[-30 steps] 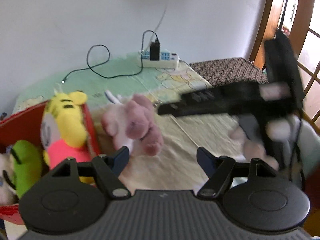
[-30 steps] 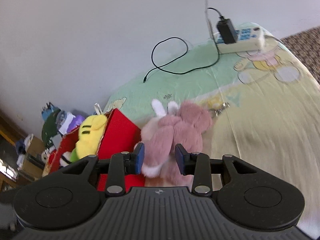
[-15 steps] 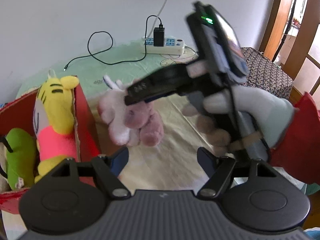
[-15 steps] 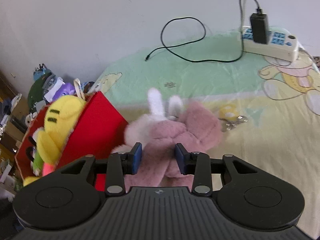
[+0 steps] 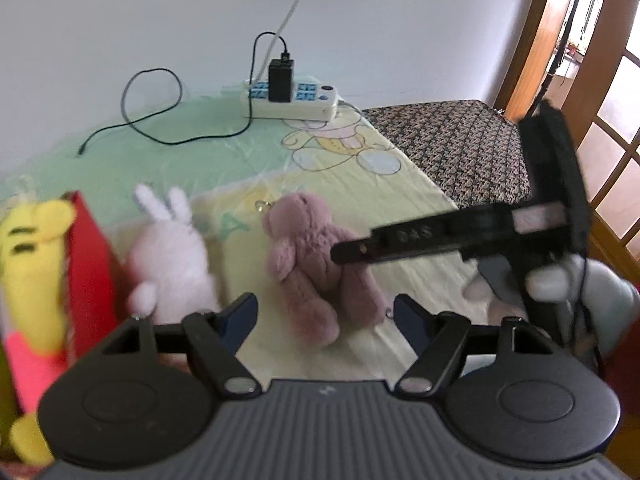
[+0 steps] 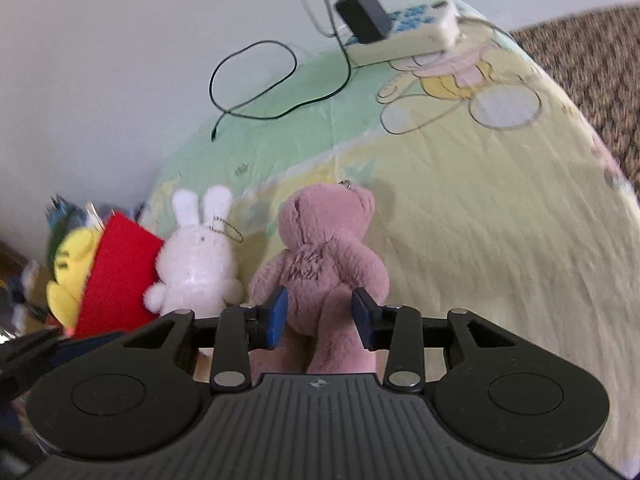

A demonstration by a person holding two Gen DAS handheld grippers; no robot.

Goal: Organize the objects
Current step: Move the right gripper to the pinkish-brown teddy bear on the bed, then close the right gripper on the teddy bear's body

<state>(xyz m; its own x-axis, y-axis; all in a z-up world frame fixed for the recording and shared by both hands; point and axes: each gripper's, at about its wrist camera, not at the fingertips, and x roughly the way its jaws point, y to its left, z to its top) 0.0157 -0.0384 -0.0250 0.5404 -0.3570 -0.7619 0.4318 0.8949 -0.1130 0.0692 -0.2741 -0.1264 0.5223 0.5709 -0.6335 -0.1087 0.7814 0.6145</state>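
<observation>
Lying face down on cartoon-print sheet (image 6: 500,208): pink bear (image 6: 324,264), long axis running away from right wrist camera, head toward power strip (image 6: 404,32), legs toward camera. Right gripper (image 6: 320,314) closing, bear's lower body between blue pads; contact with plush not clear. Left gripper (image 5: 324,314) half spread, nothing between fingers, bear just beyond. White bunny (image 6: 196,260) just left of bear, ears pointing away, touching red box (image 6: 116,276). Yellow plush (image 5: 32,264) in box.
</observation>
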